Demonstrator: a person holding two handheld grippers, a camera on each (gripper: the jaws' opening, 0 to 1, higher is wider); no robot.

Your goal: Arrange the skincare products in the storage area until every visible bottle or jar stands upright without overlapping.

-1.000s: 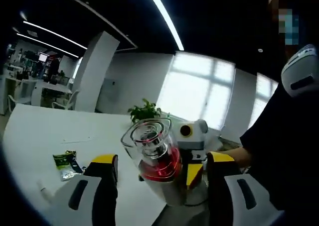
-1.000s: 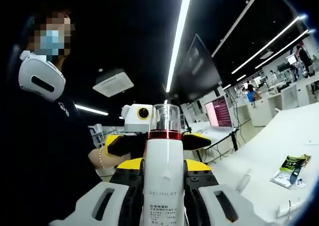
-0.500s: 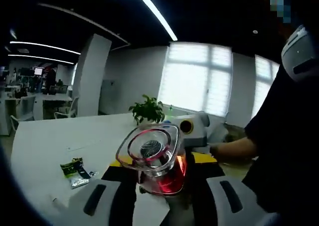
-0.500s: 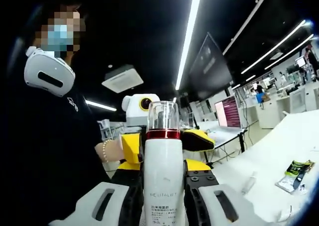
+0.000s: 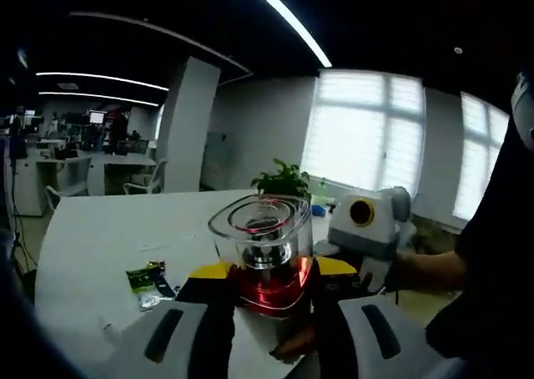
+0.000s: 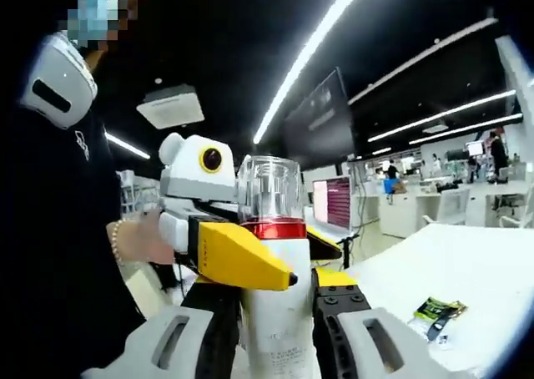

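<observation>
White bottle point(image 6: 275, 312) with red band and clear cap, clamped by both grippers' closed fingers point(image 5: 209, 312).

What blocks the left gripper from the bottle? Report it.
Nothing visible: the left gripper has its fingers at the white bottle under the red band, while the right gripper clamps its body.

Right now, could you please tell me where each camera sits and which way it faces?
Left gripper view: rides the left tool, looking down onto the bottle's clear cap; a forearm shows.
Right gripper view: rides the right tool, facing the white bottle side-on; a hand shows.
Shared: bottle, white table, green sachet.
</observation>
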